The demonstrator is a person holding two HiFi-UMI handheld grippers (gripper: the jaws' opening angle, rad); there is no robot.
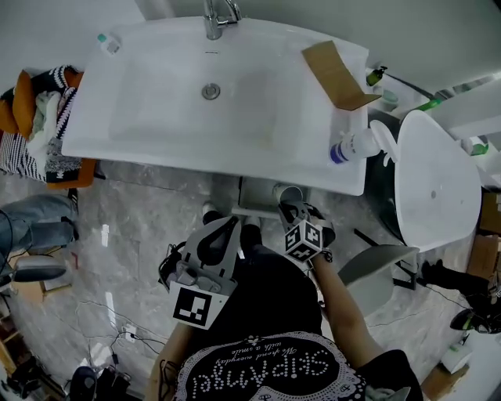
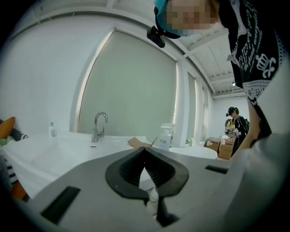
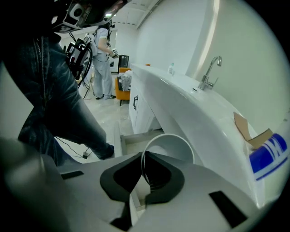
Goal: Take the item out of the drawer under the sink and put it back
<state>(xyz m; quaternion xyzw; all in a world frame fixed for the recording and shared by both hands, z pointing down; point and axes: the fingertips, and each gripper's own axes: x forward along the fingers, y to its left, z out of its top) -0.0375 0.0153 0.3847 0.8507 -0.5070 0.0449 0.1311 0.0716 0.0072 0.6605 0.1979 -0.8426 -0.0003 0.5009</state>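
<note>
The left claw point(image 1: 229, 227) is closed on nothing, back from the sink point(image 1: 156, 149) front edge. The right claw point(image 1: 290, 205) is nearer: it pinches the rim of the white cup point(image 1: 288, 193), just over the open drawer point(image 1: 254, 196), the cup's axis pointing down into it

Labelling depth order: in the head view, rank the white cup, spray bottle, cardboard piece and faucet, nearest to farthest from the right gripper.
1. White cup, in the tongs of the right gripper.
2. Spray bottle, right end of counter.
3. Cardboard piece, back right corner.
4. Faucet, behind the basin.
</note>
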